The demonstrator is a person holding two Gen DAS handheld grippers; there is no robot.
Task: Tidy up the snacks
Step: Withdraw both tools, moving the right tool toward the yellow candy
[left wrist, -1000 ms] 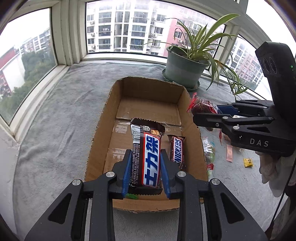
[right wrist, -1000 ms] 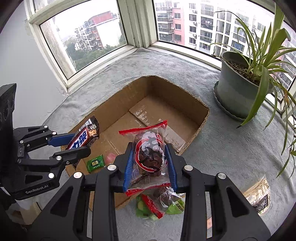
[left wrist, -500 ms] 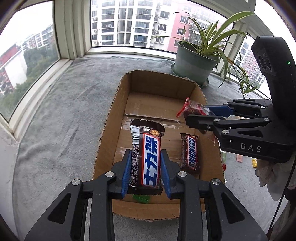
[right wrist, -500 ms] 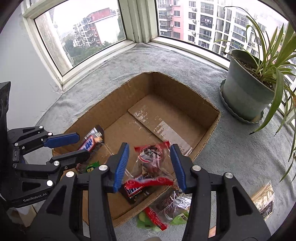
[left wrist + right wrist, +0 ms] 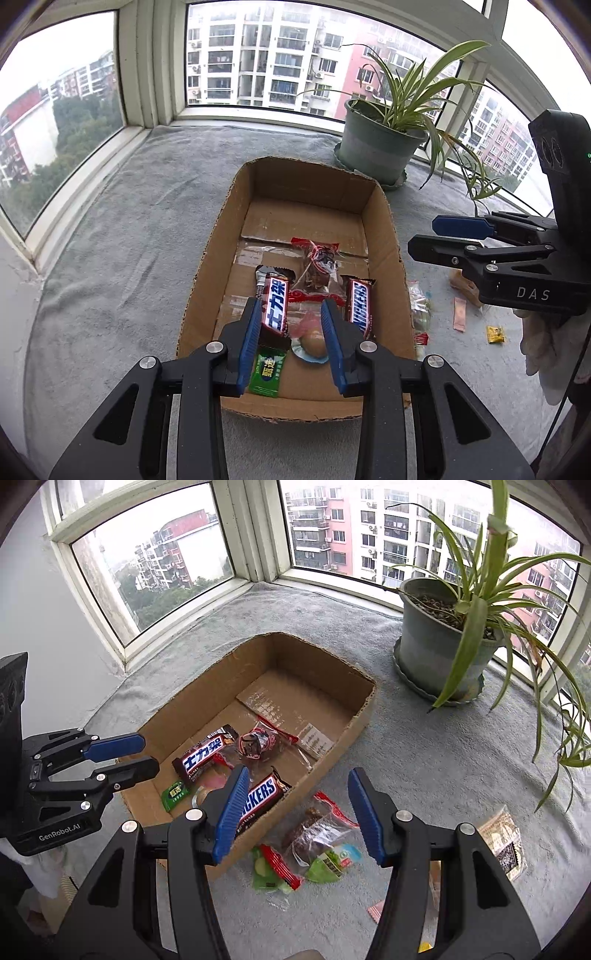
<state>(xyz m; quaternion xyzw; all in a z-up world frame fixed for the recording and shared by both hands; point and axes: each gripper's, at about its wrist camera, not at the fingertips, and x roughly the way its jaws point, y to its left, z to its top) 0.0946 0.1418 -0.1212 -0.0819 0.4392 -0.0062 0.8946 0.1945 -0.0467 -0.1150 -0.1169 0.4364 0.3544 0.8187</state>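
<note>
A shallow cardboard box point(image 5: 380, 221) point(image 5: 332, 746) lies on a grey blanket. On its floor are a Snickers bar with Chinese lettering point(image 5: 275, 306) point(image 5: 205, 757), a second Snickers bar point(image 5: 358, 306) point(image 5: 260, 799), a red-and-clear packet point(image 5: 317, 262) point(image 5: 255, 744) and a small green packet point(image 5: 267, 373). My left gripper point(image 5: 290, 303) point(image 5: 149, 752) hangs open over the box's near end, the Chinese-lettered bar lying loose below its left finger. My right gripper point(image 5: 298, 771) point(image 5: 424, 233) stands open and empty over the box's right rim and the loose snacks point(image 5: 317, 834) outside it.
A potted spider plant point(image 5: 376, 147) point(image 5: 439, 650) stands beyond the box's far right corner, its leaves hanging over the blanket. A patterned packet point(image 5: 502, 845) and a yellow sweet point(image 5: 495, 334) lie to the right of the box. Windows close in the far and left sides.
My right gripper opened, dropped the red-and-clear packet into the box and drew back past the right rim. My left gripper let go of the Chinese-lettered bar, which now lies on the box floor.
</note>
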